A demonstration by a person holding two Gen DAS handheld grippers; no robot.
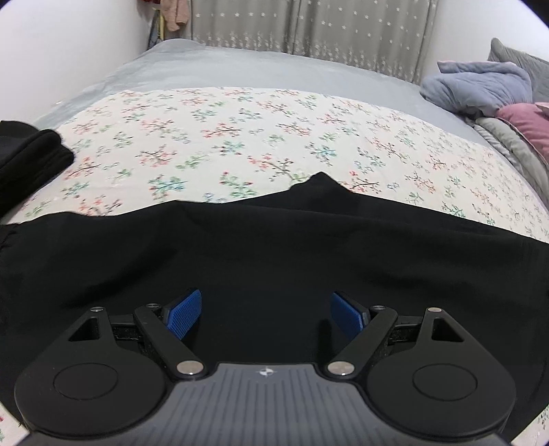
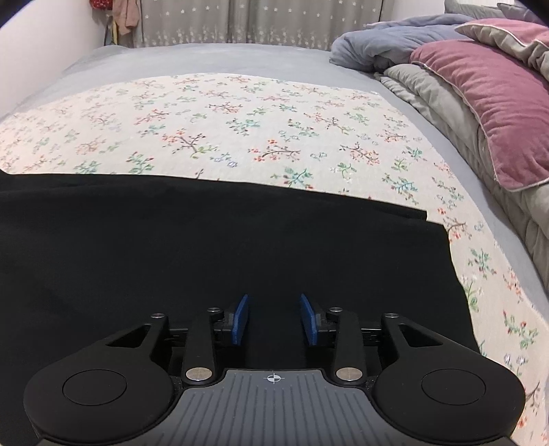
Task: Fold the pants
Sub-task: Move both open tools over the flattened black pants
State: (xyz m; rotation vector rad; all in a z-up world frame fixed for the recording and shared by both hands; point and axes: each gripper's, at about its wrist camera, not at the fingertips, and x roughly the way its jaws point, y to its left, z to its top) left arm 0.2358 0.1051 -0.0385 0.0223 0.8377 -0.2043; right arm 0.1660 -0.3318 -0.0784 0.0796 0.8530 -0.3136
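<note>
We hover both claws over black fabric pants (image 1: 274, 247) lying flat on the floral bedsheet (image 1: 240, 137).
Our left claw (image 1: 266, 314) is spread wide; our right claw (image 2: 274, 317) is also parted, gripping nothing, near the pants' right edge.

Pants (image 1: 274, 247) lie on the near part of the floral sheet (image 1: 240, 137); bedding pile (image 2: 480, 85) right of the sheet, curtain (image 1: 308, 27) behind it.
</note>
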